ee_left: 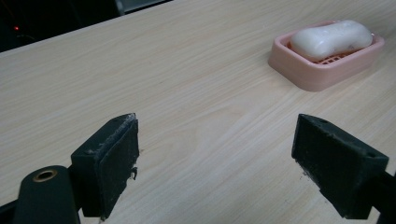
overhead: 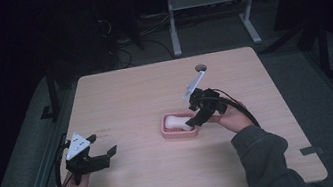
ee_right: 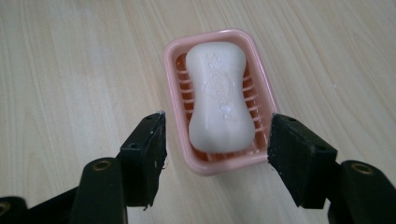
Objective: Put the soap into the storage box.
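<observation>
I see the white soap (ee_right: 219, 102) lying in the pink dish (ee_right: 173, 70) near the desk (overhead: 129, 94) centre, nothing around it. My right gripper (ee_right: 215, 140) has its fingers (ee_right: 299, 154) spread wide, flanking the dish's near end. My left gripper (overhead: 94, 156) sits at eight o'clock, fingers (ee_left: 112, 158) open, empty.
</observation>
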`<state>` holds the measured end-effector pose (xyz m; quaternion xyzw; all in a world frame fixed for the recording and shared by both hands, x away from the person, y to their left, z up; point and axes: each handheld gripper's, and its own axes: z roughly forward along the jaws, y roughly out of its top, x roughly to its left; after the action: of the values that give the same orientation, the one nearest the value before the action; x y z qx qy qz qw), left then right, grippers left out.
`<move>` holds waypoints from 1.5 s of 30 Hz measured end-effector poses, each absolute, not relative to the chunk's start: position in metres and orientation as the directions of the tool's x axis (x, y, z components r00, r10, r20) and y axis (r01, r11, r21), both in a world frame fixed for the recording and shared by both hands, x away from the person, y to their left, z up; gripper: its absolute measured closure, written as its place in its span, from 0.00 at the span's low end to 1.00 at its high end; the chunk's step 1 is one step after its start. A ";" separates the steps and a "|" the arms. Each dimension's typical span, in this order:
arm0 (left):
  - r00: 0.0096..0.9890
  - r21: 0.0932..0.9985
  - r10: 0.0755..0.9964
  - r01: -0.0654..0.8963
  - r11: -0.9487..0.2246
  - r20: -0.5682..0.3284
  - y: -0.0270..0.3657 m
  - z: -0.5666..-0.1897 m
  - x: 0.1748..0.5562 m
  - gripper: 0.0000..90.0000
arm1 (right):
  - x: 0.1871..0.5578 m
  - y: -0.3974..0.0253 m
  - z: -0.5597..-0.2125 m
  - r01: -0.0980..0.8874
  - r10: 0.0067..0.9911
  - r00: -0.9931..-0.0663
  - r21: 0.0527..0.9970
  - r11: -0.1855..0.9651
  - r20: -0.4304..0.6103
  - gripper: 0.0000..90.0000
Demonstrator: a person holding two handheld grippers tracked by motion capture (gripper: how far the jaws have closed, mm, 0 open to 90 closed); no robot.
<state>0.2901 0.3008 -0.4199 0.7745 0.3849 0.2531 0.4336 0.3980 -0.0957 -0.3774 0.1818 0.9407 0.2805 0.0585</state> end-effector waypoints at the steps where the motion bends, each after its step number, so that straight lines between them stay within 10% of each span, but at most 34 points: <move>1: 0.576 0.866 0.815 0.377 -0.329 0.059 0.301 -0.420 0.290 0.16 | 0.397 -0.098 -0.378 0.317 0.381 -0.925 0.549 0.774 -0.003 0.40; 45: 0.577 0.862 0.814 0.379 -0.337 0.064 0.301 -0.421 0.290 0.16 | 0.338 -0.185 -0.407 0.436 0.499 -0.866 0.560 0.705 0.046 0.38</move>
<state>0.2902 0.3010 -0.4207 0.7776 0.3837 0.2531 0.4291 0.3379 -0.1854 -0.4074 0.2535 0.9216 0.2887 0.0544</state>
